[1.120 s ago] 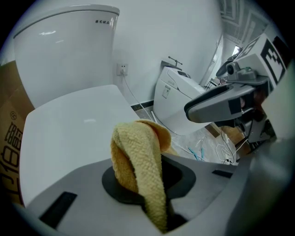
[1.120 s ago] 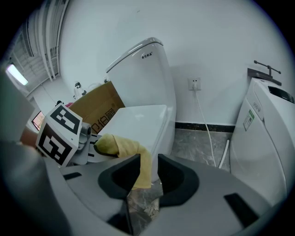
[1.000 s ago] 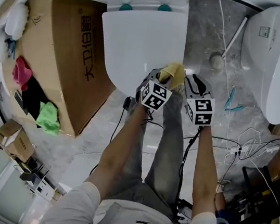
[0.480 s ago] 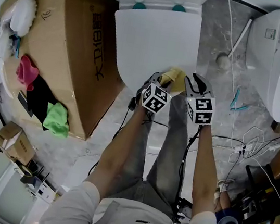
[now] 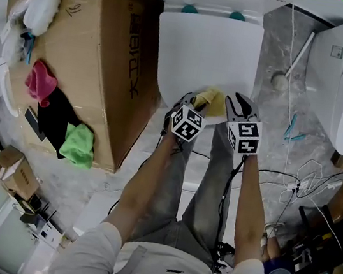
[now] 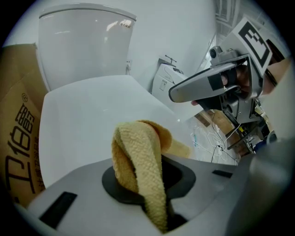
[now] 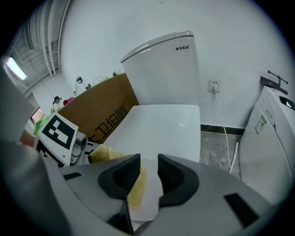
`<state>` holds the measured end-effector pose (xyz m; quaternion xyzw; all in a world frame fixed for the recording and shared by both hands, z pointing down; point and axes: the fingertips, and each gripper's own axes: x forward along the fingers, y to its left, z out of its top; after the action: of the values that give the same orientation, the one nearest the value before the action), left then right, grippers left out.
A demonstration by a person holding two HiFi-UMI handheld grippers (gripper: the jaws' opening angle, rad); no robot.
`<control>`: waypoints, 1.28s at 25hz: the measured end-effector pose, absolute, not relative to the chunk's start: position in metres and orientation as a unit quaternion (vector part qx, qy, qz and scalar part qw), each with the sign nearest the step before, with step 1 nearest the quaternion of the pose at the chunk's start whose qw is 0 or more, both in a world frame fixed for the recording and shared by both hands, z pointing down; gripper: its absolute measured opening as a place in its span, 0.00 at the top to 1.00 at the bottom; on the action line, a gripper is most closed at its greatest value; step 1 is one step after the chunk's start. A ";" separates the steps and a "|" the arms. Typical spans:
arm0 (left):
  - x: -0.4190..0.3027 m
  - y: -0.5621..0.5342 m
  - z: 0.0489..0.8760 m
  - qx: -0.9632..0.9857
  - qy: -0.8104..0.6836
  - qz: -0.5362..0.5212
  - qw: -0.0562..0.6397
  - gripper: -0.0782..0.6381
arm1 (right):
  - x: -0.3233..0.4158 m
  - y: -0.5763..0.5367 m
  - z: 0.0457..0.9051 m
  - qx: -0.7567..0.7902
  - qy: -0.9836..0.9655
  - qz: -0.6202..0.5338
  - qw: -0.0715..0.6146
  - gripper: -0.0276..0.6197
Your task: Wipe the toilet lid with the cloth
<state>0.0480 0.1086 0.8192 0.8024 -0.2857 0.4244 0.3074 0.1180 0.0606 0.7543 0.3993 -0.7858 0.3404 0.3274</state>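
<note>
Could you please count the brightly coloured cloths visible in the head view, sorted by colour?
Yellow terry cloth: 1
Pink crumpled cloth: 1
Green crumpled cloth: 1
Total: 3

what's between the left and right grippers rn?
The yellow cloth. The left gripper is shut on it, and the right gripper is open beside it, at the toilet lid's near edge. The head view shows it.
</note>
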 end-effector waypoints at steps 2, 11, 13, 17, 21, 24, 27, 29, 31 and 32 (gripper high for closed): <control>0.037 0.110 0.819 0.799 -0.290 0.425 0.310 0.78 | 0.111 0.061 0.754 0.396 -0.787 0.339 0.330 0.75; -0.010 0.118 0.820 0.786 -0.307 0.432 0.319 0.78 | 0.081 0.068 0.750 0.381 -0.791 0.334 0.342 0.75; -0.021 0.119 0.820 0.781 -0.311 0.436 0.320 0.78 | 0.075 0.069 0.748 0.379 -0.792 0.334 0.344 0.75; -0.042 0.123 0.821 0.771 -0.320 0.449 0.320 0.78 | 0.068 0.069 0.742 0.375 -0.794 0.331 0.346 0.75; -0.065 0.126 0.820 0.752 -0.335 0.468 0.321 0.78 | 0.065 0.068 0.732 0.373 -0.795 0.328 0.349 0.75; -0.084 0.129 0.817 0.730 -0.355 0.484 0.326 0.78 | 0.064 0.068 0.723 0.370 -0.796 0.323 0.353 0.75; -0.101 0.134 0.804 0.706 -0.377 0.496 0.336 0.78 | 0.064 0.069 0.706 0.371 -0.798 0.319 0.352 0.75; -0.107 0.136 0.784 0.700 -0.390 0.494 0.337 0.78 | 0.067 0.069 0.688 0.375 -0.798 0.318 0.349 0.75; -0.107 0.133 0.756 0.704 -0.402 0.481 0.335 0.78 | 0.070 0.066 0.666 0.381 -0.798 0.313 0.346 0.75; -0.105 0.130 0.741 0.708 -0.407 0.473 0.332 0.78 | 0.071 0.064 0.654 0.383 -0.800 0.309 0.344 0.75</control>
<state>-0.1055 0.1302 0.7408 0.7078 -0.4067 0.4726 0.3322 0.0709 0.0637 0.6539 0.3829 -0.7995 0.3095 0.3440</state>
